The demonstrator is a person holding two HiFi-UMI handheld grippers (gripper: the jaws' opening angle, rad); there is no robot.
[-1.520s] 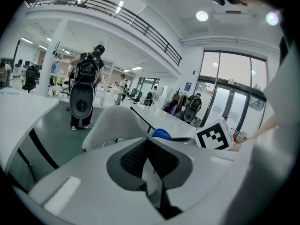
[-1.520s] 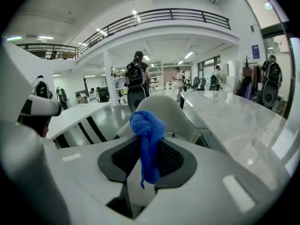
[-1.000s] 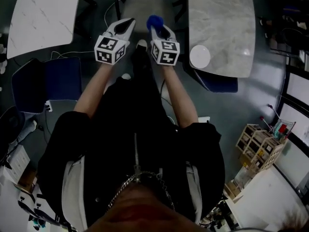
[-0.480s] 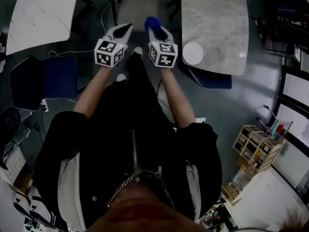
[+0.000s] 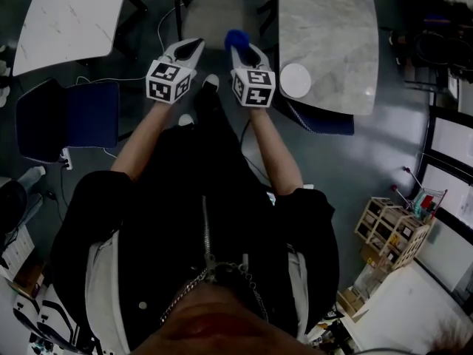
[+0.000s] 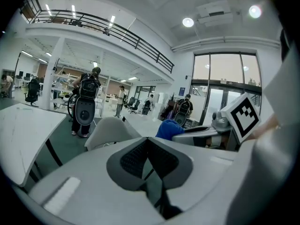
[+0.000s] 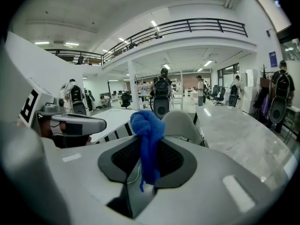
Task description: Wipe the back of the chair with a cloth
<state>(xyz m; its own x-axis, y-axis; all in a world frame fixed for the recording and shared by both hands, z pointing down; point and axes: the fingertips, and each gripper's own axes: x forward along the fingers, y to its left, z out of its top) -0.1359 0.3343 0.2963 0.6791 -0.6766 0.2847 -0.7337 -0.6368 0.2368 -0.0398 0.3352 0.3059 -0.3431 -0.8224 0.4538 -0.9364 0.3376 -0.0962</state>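
Left of centre in the head view, my left hand-held gripper (image 5: 194, 45) is pressed together on nothing, and just right of it my right hand-held gripper (image 5: 238, 48) pinches the blue cloth (image 5: 235, 37), both just below the grey chair (image 5: 209, 13) at the frame's top.

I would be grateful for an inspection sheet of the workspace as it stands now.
Surface: dark grey floor; marble table at the right.
Job's things: pale chair ahead of both grippers; blue cloth bunched in the right gripper.
Clutter: white disc on the marble table; wooden crates at lower right.
Grippers: left gripper shut, nothing in it; right gripper shut on the blue cloth.
Cables: white cable on the floor, left of the chair.
Surroundings: open office, people with backpacks, balcony railing.
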